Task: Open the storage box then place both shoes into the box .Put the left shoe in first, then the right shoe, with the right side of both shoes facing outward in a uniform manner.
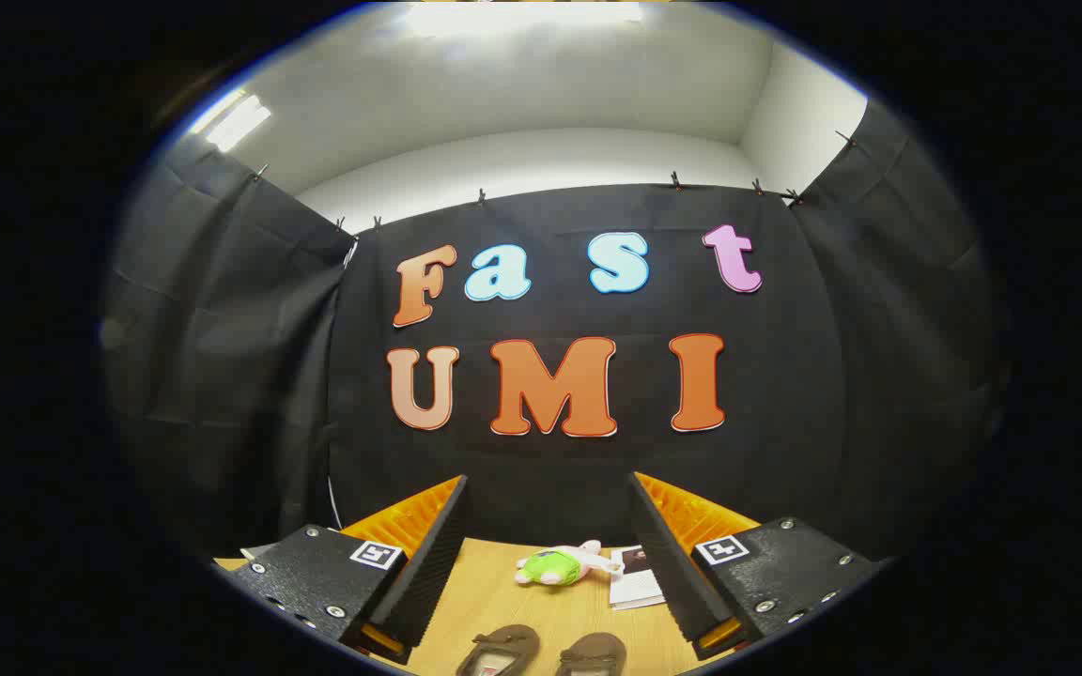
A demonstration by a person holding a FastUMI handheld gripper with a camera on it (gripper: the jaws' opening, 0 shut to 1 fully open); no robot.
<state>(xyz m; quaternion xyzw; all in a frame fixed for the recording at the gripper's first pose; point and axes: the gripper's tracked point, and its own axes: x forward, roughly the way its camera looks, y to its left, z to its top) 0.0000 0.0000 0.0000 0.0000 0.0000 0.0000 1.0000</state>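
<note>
Two brown shoes lie side by side on the wooden table [503, 601], low between my fingers: one shoe [500, 650] toward the left finger, the other shoe [592, 653] toward the right finger. Only their far ends show. My gripper [548, 488] is held high above the table, level with the booth's wall, its fingers wide apart and nothing between them. The left finger [428, 554] and the right finger [668, 554] frame the shoes from above.
A small plush toy [555, 566] in green and pink lies on the table beyond the shoes. A white booklet or card [636, 584] lies just right of it, partly behind the right finger. Black cloth walls close the booth behind and on both sides.
</note>
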